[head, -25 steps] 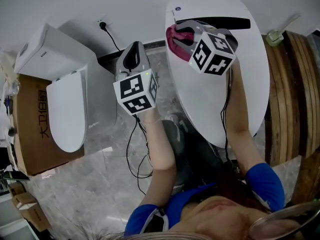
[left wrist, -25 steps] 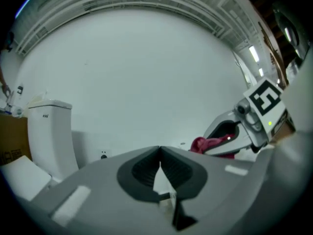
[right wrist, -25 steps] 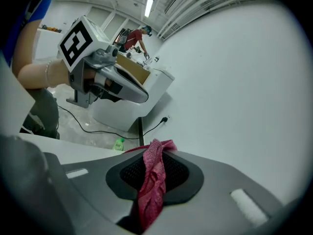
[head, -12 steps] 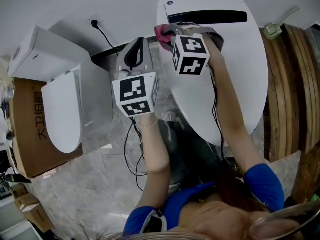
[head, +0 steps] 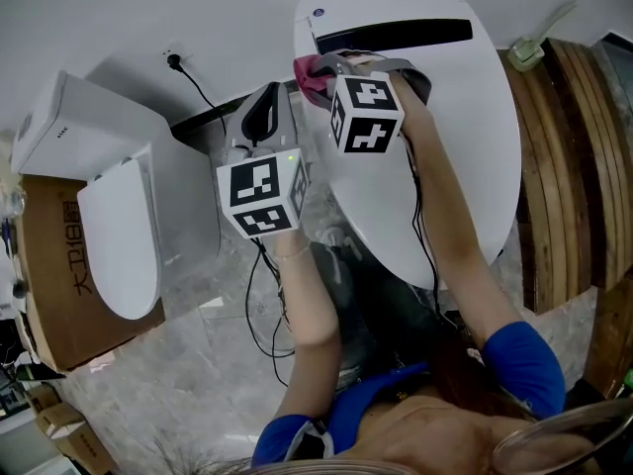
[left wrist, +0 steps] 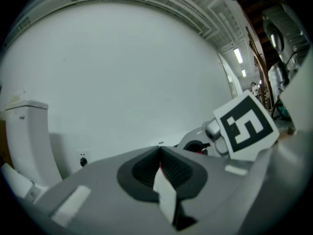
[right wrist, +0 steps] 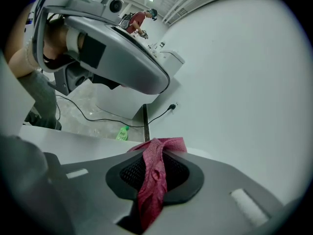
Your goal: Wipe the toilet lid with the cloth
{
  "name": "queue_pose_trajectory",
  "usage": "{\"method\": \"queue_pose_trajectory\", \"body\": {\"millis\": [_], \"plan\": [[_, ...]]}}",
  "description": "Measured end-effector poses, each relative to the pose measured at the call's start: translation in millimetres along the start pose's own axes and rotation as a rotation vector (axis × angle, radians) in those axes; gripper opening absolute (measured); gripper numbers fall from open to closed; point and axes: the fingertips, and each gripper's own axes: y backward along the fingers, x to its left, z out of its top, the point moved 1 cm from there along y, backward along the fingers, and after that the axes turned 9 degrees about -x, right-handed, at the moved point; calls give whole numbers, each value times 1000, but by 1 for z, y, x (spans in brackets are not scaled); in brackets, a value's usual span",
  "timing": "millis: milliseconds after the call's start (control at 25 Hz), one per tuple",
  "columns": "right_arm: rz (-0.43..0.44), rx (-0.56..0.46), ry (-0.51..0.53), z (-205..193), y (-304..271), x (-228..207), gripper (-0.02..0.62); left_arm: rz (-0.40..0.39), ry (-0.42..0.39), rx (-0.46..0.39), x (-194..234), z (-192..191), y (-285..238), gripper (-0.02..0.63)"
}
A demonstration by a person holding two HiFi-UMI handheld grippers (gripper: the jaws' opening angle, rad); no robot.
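Right forearm (head: 450, 255) stretches out over the white oval toilet lid (head: 465, 166), wrist turned toward the lid's left rim. The right gripper (head: 324, 69) has its jaws clamped on the crumpled pink-red cloth (head: 306, 68), which sits at the lid's far left edge, near the black slot (head: 406, 34). The right gripper view confirms the cloth (right wrist: 154, 180) is pinched in the seam between both pads. Left arm (head: 312, 315) bent, with the left gripper (head: 265, 102) held in the air beside the lid and clear of it. Its jaws are pressed together, and a thin white strip (left wrist: 164, 197) of unclear nature shows at the seam. Versus one second ago, the right gripper has swung leftward, carrying the cloth from the lid's surface to its rim. The left gripper is much as it was.
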Motion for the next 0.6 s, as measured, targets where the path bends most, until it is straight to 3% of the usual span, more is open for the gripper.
{"method": "queue_pose_trajectory", "body": {"millis": [600], "plan": [[-9,-6,-70,-27,21,-7,68,-60,-19,11,-28,-2,-9,3]]}}
